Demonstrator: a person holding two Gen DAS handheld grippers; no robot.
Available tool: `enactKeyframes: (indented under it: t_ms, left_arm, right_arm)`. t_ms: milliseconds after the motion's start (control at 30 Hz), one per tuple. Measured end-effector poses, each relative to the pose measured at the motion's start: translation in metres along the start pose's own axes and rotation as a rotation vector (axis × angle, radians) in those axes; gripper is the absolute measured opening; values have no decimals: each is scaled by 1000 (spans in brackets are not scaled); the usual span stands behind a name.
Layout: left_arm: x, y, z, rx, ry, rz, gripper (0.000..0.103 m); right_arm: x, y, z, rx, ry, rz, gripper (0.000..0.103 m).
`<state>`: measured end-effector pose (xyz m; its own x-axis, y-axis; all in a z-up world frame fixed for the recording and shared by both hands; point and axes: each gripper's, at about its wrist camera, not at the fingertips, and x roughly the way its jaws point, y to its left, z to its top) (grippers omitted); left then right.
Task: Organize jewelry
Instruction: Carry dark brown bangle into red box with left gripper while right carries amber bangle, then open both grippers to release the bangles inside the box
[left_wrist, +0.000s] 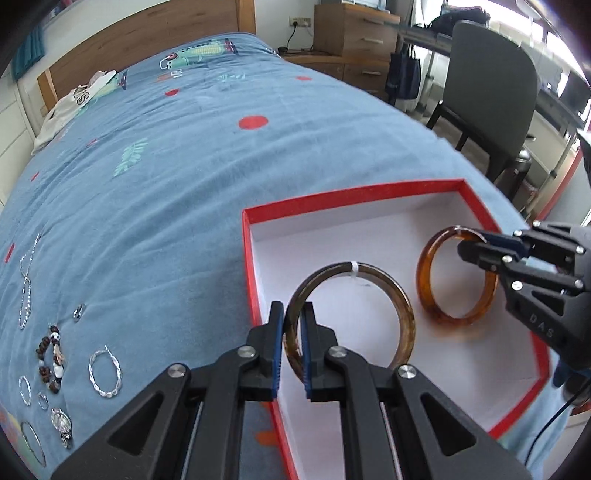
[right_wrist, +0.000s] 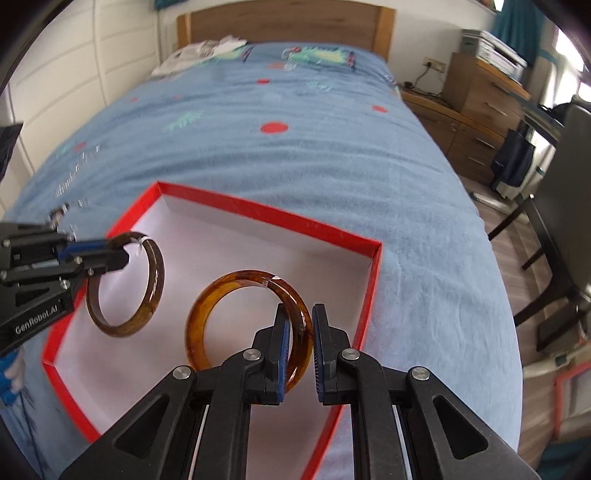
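A red box (left_wrist: 255, 258) (right_wrist: 266, 212) with a white inside lies on the blue bedspread. My left gripper (left_wrist: 293, 310) is shut on a dark brown bangle (left_wrist: 402, 314), held upright over the box's left part; the right wrist view shows that gripper (right_wrist: 122, 254) and its bangle (right_wrist: 155, 284) at the left. My right gripper (right_wrist: 298, 312) is shut on an amber bangle (right_wrist: 207, 306), also upright above the white floor. In the left wrist view it (left_wrist: 476, 251) grips the amber bangle (left_wrist: 424, 273) near the top right of its rim.
Several pieces of loose jewelry lie on the bedspread at the left: a silver chain (left_wrist: 26, 291), a bead bracelet (left_wrist: 50, 358), a twisted silver bangle (left_wrist: 105, 373), a watch (left_wrist: 62, 424). A chair (left_wrist: 491, 96) and wooden drawers (left_wrist: 354, 40) stand right of the bed.
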<state>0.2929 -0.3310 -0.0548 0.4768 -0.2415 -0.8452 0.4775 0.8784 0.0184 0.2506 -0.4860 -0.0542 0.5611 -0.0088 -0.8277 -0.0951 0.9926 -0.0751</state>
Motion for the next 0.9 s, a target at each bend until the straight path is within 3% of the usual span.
enactKeyframes:
  t_ms: [300,533,733,833,900]
  left_arm:
    - [21,-17,0,92,59,86,8]
    - [18,-18,1,86,41,75,9]
    - [8,-12,-4,53,39,13,11]
    - [-1,-12,-7,46,23,-14,16]
    - [-10,-11,-9,36,11,-30,24]
  right_arm:
    - [12,26,-2,-253,82,-54,10]
    - [10,23,-7,-237,69,-40,10]
    - [1,19,-5,-200,50,-38,26]
    - [-12,16,-7,-162,33,-35,28]
    - [-21,17,-9,-141,26,-37,34]
